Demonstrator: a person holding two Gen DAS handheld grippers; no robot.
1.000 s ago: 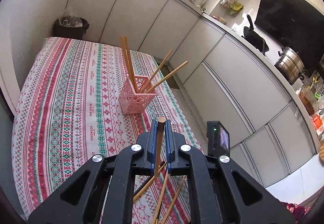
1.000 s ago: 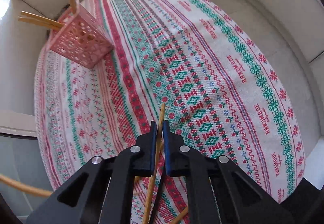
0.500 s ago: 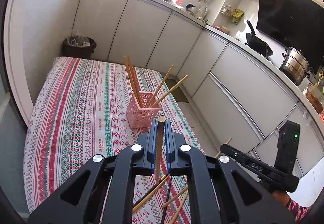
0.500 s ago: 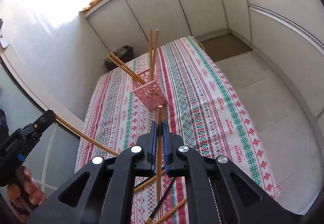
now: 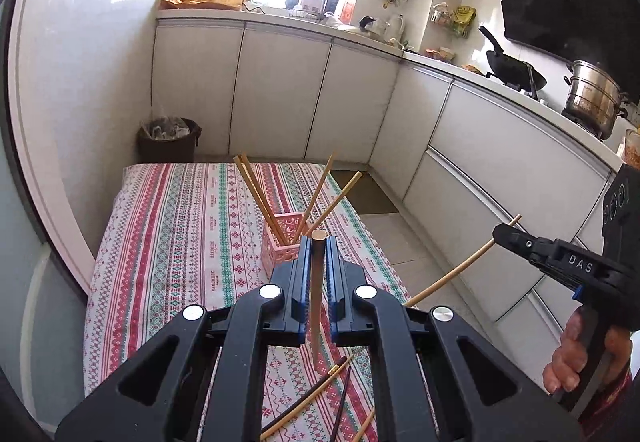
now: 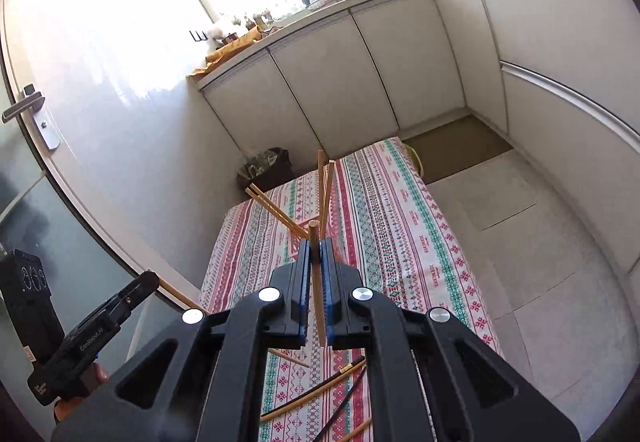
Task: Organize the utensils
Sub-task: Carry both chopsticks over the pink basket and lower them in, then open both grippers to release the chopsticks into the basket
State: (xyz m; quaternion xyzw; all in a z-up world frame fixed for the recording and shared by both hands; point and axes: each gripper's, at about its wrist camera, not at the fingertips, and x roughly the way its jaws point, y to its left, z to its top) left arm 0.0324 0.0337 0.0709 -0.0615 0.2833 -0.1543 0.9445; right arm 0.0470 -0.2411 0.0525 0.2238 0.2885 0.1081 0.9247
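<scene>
The left gripper (image 5: pixel 319 242) is clenched on a wooden chopstick (image 5: pixel 318 306) that stands nearly upright between its blue pads, its blunt end poking just above the fingertips and its thin end hanging below over the table. The right gripper (image 6: pixel 314 242) is likewise clamped on a second chopstick (image 6: pixel 317 282), held the same way. In the left view the right gripper appears at the right edge, off the table's side over the floor, with a hand (image 5: pixel 576 358) around its handle and its chopstick slanting down toward the table.

The pink holder (image 5: pixel 282 242) stands on the striped cloth (image 5: pixel 168 242), straight ahead of the left gripper and partly hidden behind its fingers. Four chopsticks already lean in it, two side by side tilting left, two splayed to the right. In the right view the holder is almost wholly masked by the gripper; only the leaning sticks show above it.

Loose chopsticks (image 5: pixel 308 398) lie on the cloth near the table's front edge, under the grippers: a light one with a dark tip, a dark one crossing beside it, and another light one at the bottom edge.

Beyond the table's far end stands a dark bin (image 5: pixel 168 140) against white cabinets (image 5: pixel 280 90). The counter carries clutter; a wok (image 5: pixel 512 68) and a steel pot (image 5: pixel 592 98) sit on the stove at right. A door handle (image 6: pixel 24 106) shows at left in the right view.
</scene>
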